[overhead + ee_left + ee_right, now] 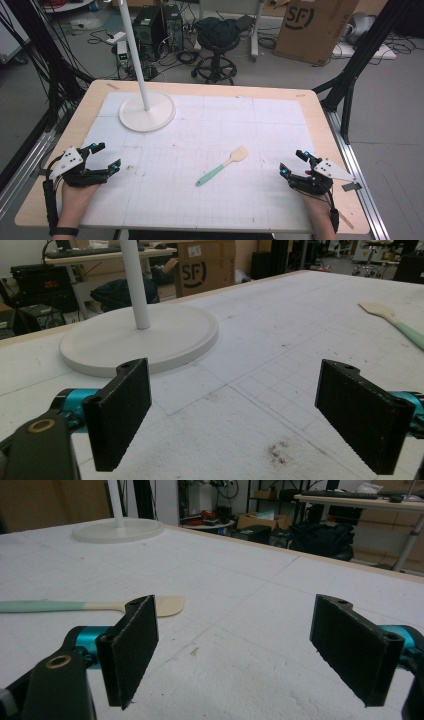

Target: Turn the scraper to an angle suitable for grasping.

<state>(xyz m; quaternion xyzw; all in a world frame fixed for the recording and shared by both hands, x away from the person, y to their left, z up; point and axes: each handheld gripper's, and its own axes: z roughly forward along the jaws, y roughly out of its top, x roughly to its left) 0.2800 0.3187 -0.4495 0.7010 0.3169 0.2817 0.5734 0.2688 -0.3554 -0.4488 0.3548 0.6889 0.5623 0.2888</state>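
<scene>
**Inspector:** Spatula with a mint-green handle and a pale cream blade [221, 167] lies flat on the white gridded table cover [210, 130], near the middle, blade end pointing up and to the right in the high view. Nothing touches it.

**Assistant:** Which hand is better placed?

**Inspector:** Judged from position, the right gripper [293, 163]. It sits at the table's right edge, jaws spread wide with nothing between them, and the spatula [90, 606] lies just ahead of it. The left gripper [105, 156] rests at the left edge, jaws likewise spread and empty, well apart from the spatula.

**Assistant:** Advice for the pick?

**Inspector:** Come down across the handle, not the blade; jaws astride it, then close. The handle lies low on the cover, so the tips must go right down to it.

**Assistant:** Anything unclear?

**Inspector:** The left gripper view cuts the spatula [395, 320] off at the frame edge. The white round-based lamp stand [147, 111] runs out of frame at the top
</scene>
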